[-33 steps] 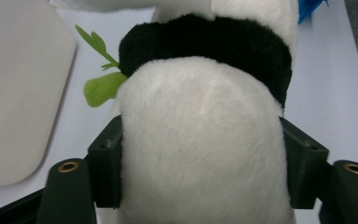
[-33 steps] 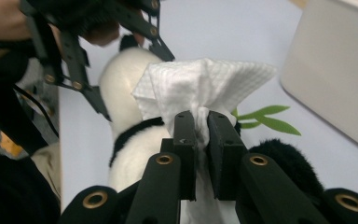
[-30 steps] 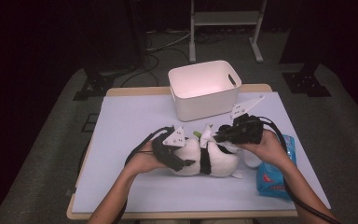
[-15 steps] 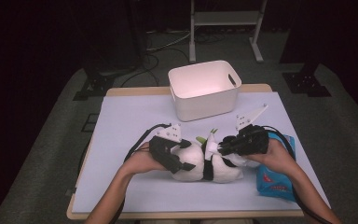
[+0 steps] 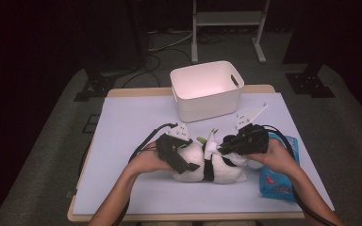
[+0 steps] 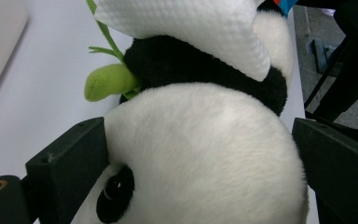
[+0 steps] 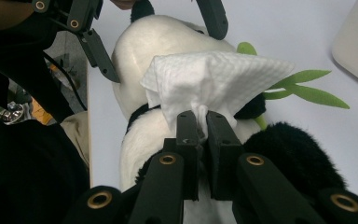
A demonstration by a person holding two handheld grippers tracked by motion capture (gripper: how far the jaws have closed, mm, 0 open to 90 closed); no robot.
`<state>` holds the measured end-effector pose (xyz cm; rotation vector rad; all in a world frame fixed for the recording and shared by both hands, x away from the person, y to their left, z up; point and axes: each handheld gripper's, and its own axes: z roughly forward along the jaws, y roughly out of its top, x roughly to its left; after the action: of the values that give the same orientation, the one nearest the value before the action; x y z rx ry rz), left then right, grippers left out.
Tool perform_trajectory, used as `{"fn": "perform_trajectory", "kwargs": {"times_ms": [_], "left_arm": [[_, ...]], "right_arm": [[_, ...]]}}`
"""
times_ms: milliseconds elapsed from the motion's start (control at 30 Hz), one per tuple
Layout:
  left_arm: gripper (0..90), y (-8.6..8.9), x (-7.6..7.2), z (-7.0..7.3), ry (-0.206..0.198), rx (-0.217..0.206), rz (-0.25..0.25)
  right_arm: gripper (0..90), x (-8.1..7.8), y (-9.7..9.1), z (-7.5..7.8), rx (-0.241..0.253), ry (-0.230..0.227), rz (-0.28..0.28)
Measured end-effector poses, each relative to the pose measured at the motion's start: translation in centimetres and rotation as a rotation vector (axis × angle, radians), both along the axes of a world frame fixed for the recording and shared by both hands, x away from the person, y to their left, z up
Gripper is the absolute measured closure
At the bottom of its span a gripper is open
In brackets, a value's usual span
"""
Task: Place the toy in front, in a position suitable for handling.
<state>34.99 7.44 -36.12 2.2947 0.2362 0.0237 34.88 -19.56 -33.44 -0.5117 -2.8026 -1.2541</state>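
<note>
A black-and-white plush panda [image 5: 217, 172] lies on its side on the pale mat, a green bamboo sprig [image 6: 107, 83] at its mouth. My left gripper [image 5: 188, 162] straddles its head [image 6: 205, 140]. The jaws have just been opening and stand wide at either side of the head, without squeezing the fur. My right gripper [image 7: 200, 119] is shut on a white paper tissue [image 7: 214, 79], which it holds against the panda's black neck band. The same tissue [image 6: 186, 28] shows at the top of the left gripper view.
A white plastic bin [image 5: 207, 89] stands at the back of the mat, just beyond the panda. A blue packet of wipes [image 5: 275, 181] lies under my right forearm near the right edge. Bare mat [image 5: 132, 122] stretches to the left.
The right gripper with the tissue has slid a little nearer to me along the panda. The left hand has stayed at the head, and its jaws look wider.
</note>
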Motion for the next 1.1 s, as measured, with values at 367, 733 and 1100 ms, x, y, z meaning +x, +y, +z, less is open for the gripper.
{"fn": "perform_trajectory", "kwargs": {"times_ms": [367,733,1100], "left_arm": [[4.4,-0.7,-0.5,-0.4,-0.064,0.069,0.001],[41.3,0.4,-0.7,0.2,-0.203,0.022,0.003],[42.6,0.1,-1.3,0.2,-0.335,0.004,0.07]], "right_arm": [[83.6,-0.1,0.0,-0.1,0.012,0.002,0.002],[83.0,0.3,0.3,0.6,-0.001,-0.023,-0.027],[82.7,0.9,0.1,1.0,0.007,-0.056,-0.061]]}}
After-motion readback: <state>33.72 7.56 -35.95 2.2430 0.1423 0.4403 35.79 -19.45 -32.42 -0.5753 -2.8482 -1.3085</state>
